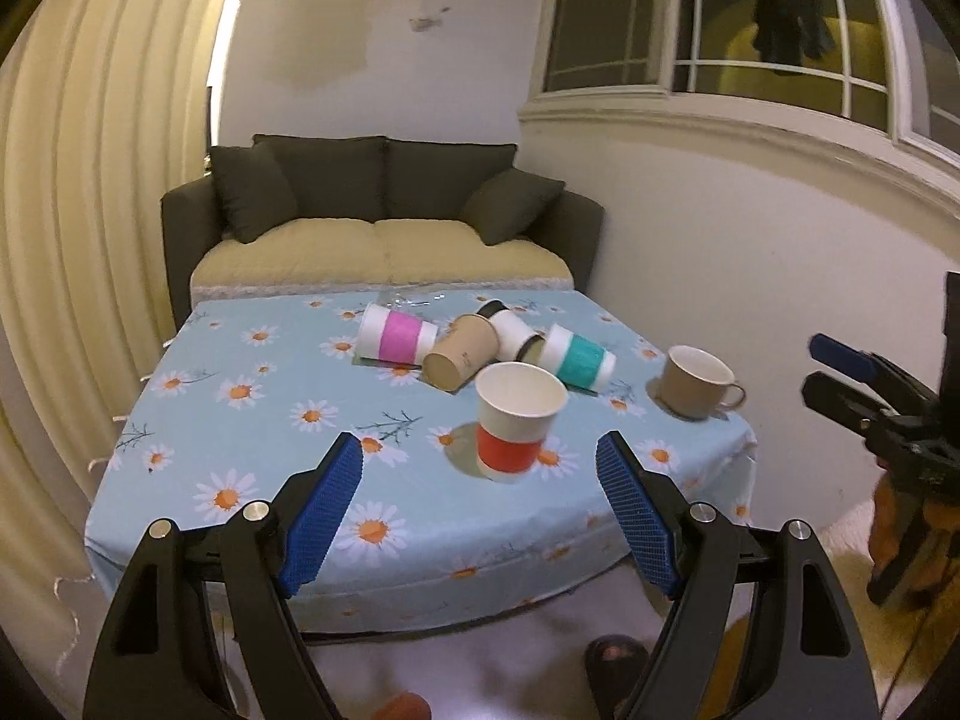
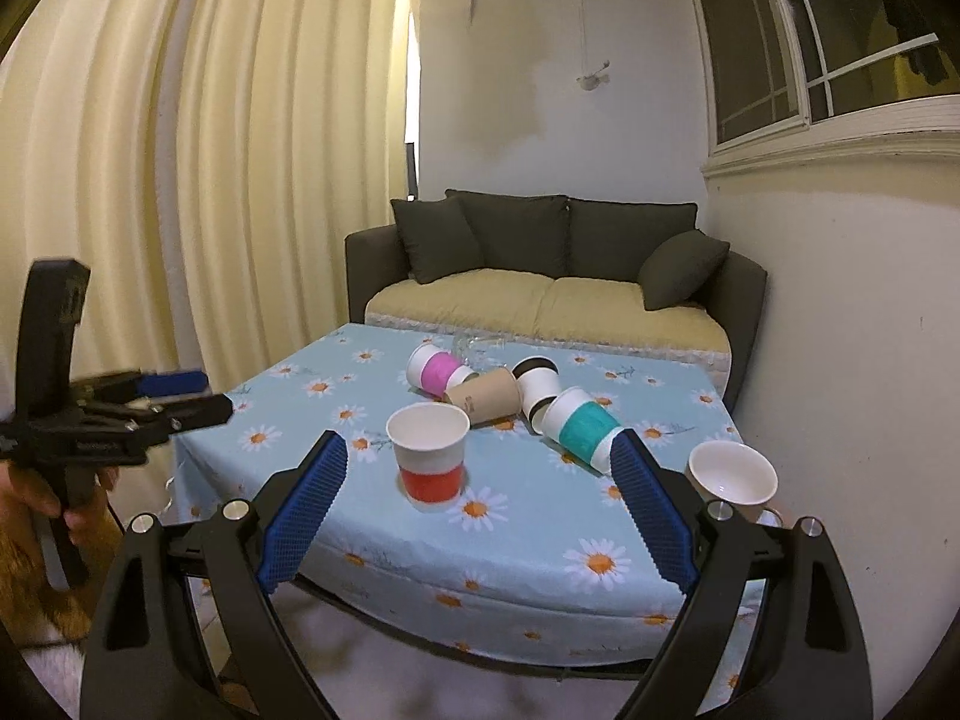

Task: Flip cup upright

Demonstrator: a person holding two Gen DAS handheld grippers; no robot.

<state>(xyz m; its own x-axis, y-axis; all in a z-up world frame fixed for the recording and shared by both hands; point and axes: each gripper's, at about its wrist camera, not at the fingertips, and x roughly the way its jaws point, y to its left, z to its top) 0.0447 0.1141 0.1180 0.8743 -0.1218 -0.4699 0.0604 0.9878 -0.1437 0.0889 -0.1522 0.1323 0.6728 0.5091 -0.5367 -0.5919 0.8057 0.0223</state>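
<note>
Your left gripper (image 1: 480,462) hangs in front of the near edge of a table (image 1: 240,438) covered in a light blue daisy-print cloth. Its jaws are spread wide and hold nothing. Between the blue pads (image 1: 324,510), farther back on the cloth, a red-banded cup (image 1: 516,420) stands upright, mouth open to the ceiling.

Your right gripper (image 2: 480,468) is also wide apart and empty, hanging before the same edge. In the left wrist view it shows at the far right (image 1: 864,384), seen side-on.

Behind the red cup, four paper cups lie on their sides in a loose cluster. A pink-banded cup (image 1: 396,336) lies farthest left. Next to it a brown cup (image 1: 462,360) lies with its base toward you. A black-and-white cup (image 1: 510,330) lies behind the brown one, touching it. A teal-banded cup (image 1: 579,360) lies at the right of the cluster, just beside the black-and-white one. In the right wrist view, the teal cup (image 2: 582,426) sits right behind your right-hand pad; whether they touch cannot be told.

A beige mug (image 1: 699,381) stands upright near the table's right corner, apart from the cluster, handle pointing right.

Beyond the table is a dark sofa (image 1: 384,204) with pale seat cushions.
</note>
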